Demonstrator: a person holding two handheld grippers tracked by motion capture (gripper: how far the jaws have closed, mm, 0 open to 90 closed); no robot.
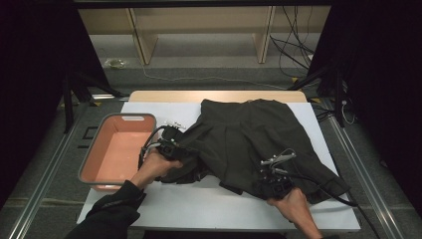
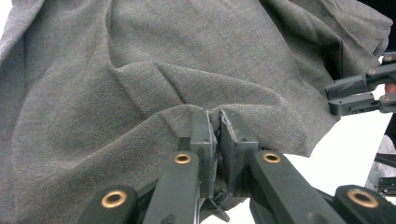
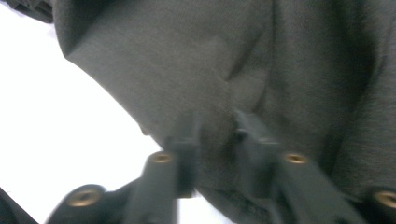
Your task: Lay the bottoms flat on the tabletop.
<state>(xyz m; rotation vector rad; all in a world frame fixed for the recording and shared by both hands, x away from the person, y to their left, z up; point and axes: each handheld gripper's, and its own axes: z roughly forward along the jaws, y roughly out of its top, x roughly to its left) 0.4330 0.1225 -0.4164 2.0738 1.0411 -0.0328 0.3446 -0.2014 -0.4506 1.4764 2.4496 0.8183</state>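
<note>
A dark grey garment (image 1: 249, 134) lies spread and rumpled over the white table (image 1: 209, 204). My left gripper (image 1: 183, 145) is at the garment's left edge, and in the left gripper view its jaws (image 2: 217, 126) are shut on a pinched fold of the cloth (image 2: 140, 93). My right gripper (image 1: 272, 173) sits at the garment's near edge. In the blurred right gripper view its jaws (image 3: 215, 135) stand a little apart, with the cloth's hem (image 3: 210, 70) between them. The right gripper (image 2: 359, 91) also shows at the right edge of the left gripper view.
A grey tub with a pink inside (image 1: 92, 154) stands at the table's left, close to my left hand. Bare white table runs along the near edge. Beyond the table are wooden shelf legs, stands and cables on the floor.
</note>
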